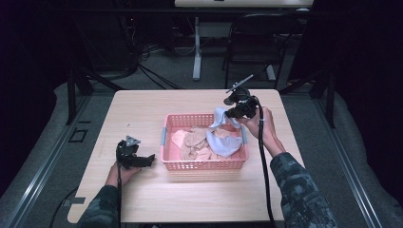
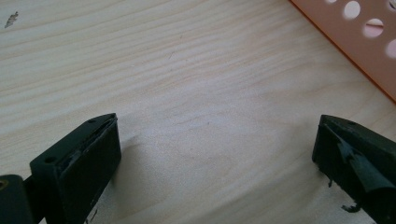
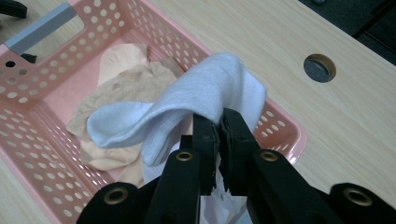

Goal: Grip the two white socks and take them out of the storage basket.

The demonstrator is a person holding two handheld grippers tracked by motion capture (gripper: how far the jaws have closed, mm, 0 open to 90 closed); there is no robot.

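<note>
- High view: your right gripper [image 1: 234,112] holds a white cloth [image 1: 219,117] pinched above the far right corner of the pink basket [image 1: 204,165], which sits mid-table [image 1: 142,199]. Beige cloths [image 1: 195,142] lie inside. Your left gripper [image 1: 151,159] rests near the table's left edge, just beside the basket.
- Left gripper view: your jaws stand wide apart over bare wood, nothing between them; the basket's wall [image 2: 369,42] shows at the upper right.
- Right gripper view: your jaws are clamped on a fold of the white cloth [image 3: 187,105], which drapes over the basket's rim [image 3: 289,130].
</note>
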